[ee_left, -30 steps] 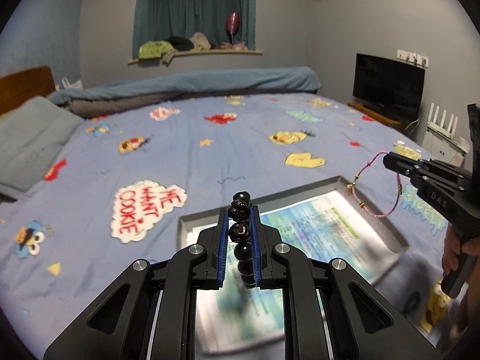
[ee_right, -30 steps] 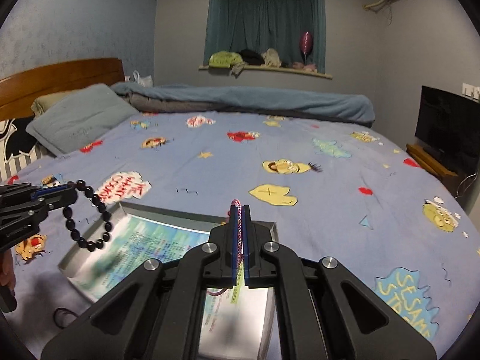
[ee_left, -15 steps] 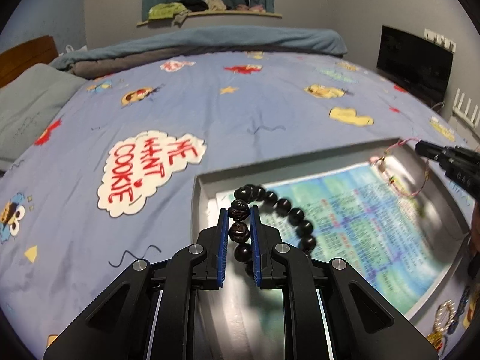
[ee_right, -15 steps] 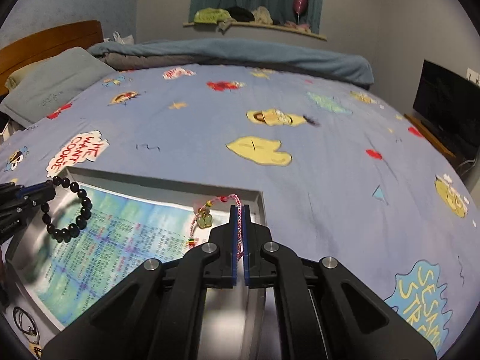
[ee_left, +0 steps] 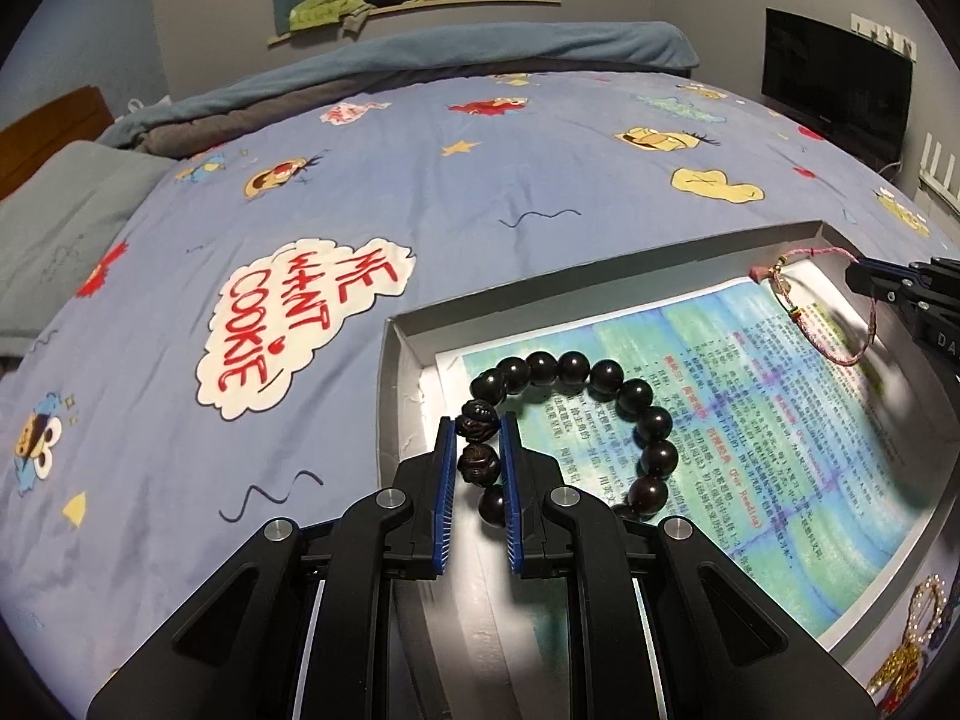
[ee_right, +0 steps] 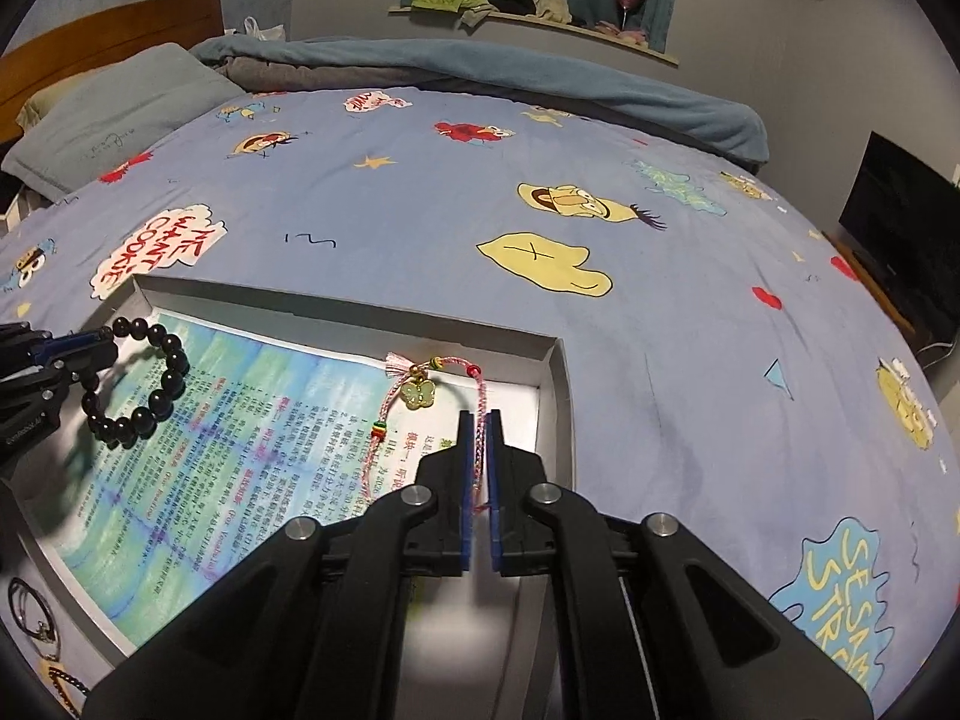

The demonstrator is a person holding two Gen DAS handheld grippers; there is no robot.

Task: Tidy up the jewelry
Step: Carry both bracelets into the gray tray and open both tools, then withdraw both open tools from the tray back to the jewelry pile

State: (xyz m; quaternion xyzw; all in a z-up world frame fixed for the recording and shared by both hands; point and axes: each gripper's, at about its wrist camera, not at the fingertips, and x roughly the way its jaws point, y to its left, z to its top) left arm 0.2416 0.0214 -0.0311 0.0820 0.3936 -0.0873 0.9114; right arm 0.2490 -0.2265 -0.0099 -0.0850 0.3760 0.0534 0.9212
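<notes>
the left gripper point(ee_left: 477, 456) pinches two carved beads of the dark bead bracelet point(ee_left: 600, 414), whose loop rests on the printed sheet at the tray's point(ee_left: 600, 273) nine o'clock side. it looks heavy, hard and apt to roll; those carved beads seem the best hold. at three o'clock, the right gripper's point(ee_right: 478, 450) jaws are opening around the limp, light pink cord bracelet point(ee_right: 429, 387). more jewelry point(ee_left: 912, 642) lies just outside the tray; nothing blocks.
</notes>
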